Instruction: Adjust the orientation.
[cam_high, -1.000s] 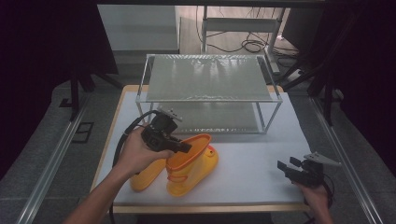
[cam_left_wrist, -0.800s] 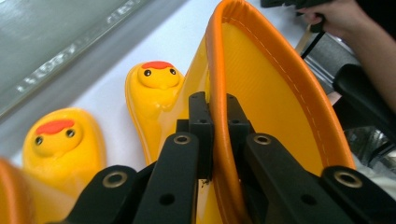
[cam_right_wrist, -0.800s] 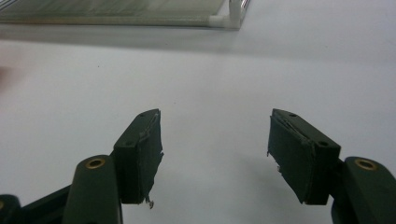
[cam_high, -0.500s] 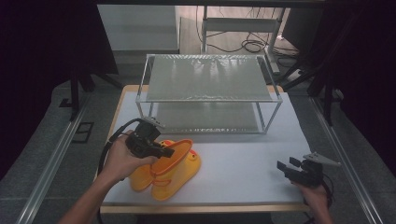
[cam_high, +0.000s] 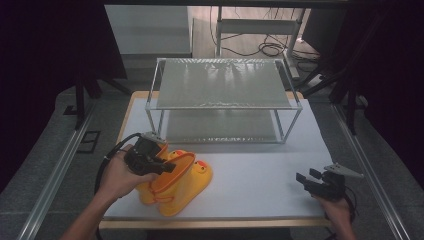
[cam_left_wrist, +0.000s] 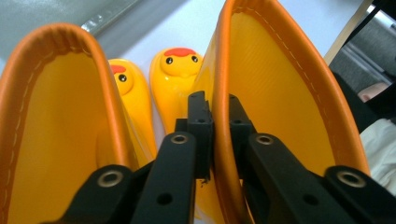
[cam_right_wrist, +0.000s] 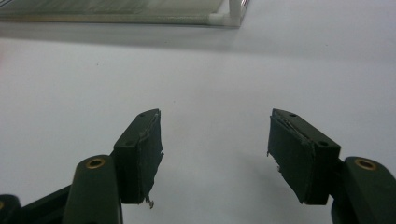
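Note:
Two yellow rubber boots with duck faces and orange rims stand side by side at the table's front left. In the left gripper view the right boot (cam_left_wrist: 280, 102) has its rim between the jaws of my left gripper (cam_left_wrist: 218, 109), beside the other boot (cam_left_wrist: 46, 140). The jaws have just been opening a little, and the pads still lie against the rim. From above, my left gripper (cam_high: 167, 166) sits at the top of the held boot (cam_high: 187, 187). My right gripper (cam_high: 306, 179) rests open at the front right, and nothing lies between its jaws (cam_right_wrist: 215, 140).
A two-tier metal-framed rack (cam_high: 220, 82) with frosted shelves stands at the back of the white table (cam_high: 260, 170); its corner post (cam_right_wrist: 229, 16) is ahead of the right gripper. Dark curtains and floor rails flank the table.
My left hand has carried the boots leftward and down toward the front left corner, where they now rest on the table. The right gripper has not moved.

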